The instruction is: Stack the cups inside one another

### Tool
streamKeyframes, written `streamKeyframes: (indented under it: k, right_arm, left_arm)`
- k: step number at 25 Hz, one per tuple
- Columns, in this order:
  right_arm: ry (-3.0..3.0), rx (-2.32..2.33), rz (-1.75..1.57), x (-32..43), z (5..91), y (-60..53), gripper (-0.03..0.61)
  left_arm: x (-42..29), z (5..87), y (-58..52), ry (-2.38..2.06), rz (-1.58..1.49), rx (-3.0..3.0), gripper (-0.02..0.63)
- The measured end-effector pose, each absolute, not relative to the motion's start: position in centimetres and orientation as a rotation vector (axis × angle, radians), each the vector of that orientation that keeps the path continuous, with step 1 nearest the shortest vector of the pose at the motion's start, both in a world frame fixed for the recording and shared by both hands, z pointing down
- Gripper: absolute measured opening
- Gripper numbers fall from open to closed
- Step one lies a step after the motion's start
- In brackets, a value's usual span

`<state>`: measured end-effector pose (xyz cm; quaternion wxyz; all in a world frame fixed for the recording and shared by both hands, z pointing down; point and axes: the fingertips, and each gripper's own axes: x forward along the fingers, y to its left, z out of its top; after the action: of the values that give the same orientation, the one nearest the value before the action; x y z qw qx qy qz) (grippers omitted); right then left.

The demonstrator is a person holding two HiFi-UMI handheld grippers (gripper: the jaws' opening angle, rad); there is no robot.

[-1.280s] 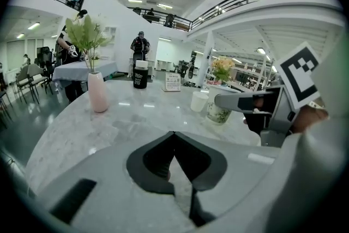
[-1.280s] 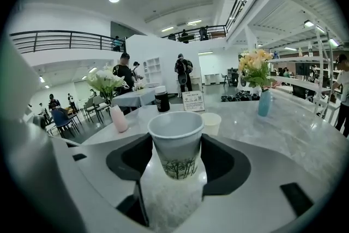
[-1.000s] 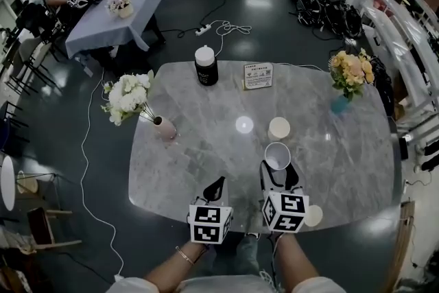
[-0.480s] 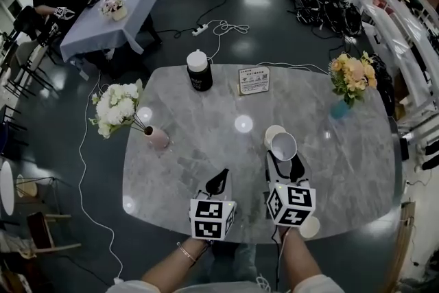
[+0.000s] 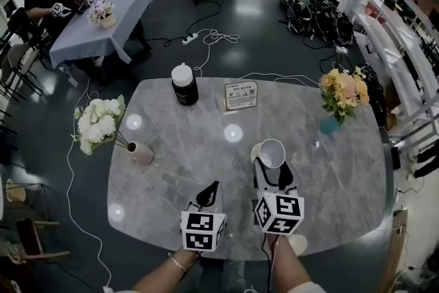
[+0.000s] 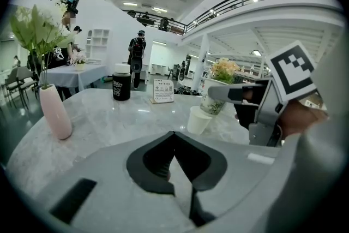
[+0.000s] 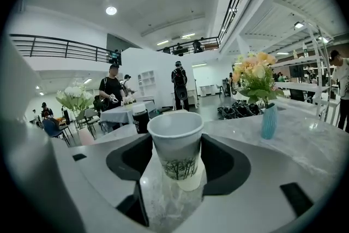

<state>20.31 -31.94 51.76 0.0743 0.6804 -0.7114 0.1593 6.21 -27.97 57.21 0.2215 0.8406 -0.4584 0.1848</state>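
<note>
Centre-right of frame: a plain cup (image 5: 255, 149) stands on the marble table (image 5: 178, 141). A tree-print cup (image 5: 272, 153) is held just over it, and a third cup (image 5: 298, 243) is seen at bottom right. Left to right around them: pink vase (image 5: 140, 152), black jar (image 5: 184, 84), sign card (image 5: 241, 95), none blocking. Left gripper (image 5: 210, 189) is pinched together, empty. Right gripper (image 5: 273, 165) is clamped on the tree-print cup.

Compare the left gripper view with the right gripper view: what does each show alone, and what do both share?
Left gripper view only: the left gripper, its jaws shut and empty, and the sign card. Right gripper view only: the open mouth of the printed cup between the right gripper's jaws, and the teal vase. Both: that cup, the black jar and the marble table.
</note>
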Motion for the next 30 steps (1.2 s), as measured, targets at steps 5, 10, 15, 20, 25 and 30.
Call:
streamKeyframes:
  k: [5, 10, 15, 20, 25, 30]
  right_arm:
    - [-2.156, 2.065, 0.434, 20.7, 52.0, -33.1, 0.258]
    - [-2.152, 2.067, 0.399, 20.9, 53.1, -33.8, 0.258]
    - [-2.146, 2.078, 0.401, 21.4, 53.7, -34.2, 0.258]
    - [-2.149, 2.068, 0.416, 21.3, 54.3, -34.4, 0.258]
    - [-2.156, 2.053, 0.432, 20.9, 54.9, -34.5, 0.258]
    - [-2.153, 2.049, 0.423, 21.0, 55.4, -34.5, 0.258]
  left_arm:
    - [6.4, 57.6, -28.6, -1.280, 0.507, 2.309, -0.003]
    - [6.3, 58.2, -28.7, -1.288, 0.496, 2.291, -0.003]
    - [6.1, 58.9, -28.6, -1.299, 0.523, 2.284, -0.003]
    - [6.0, 59.6, -28.5, -1.303, 0.542, 2.277, -0.003]
    - [6.1, 59.6, -28.6, -1.307, 0.549, 2.282, -0.003]
    - [6.1, 59.8, -28.4, -1.307, 0.552, 2.283, -0.003]
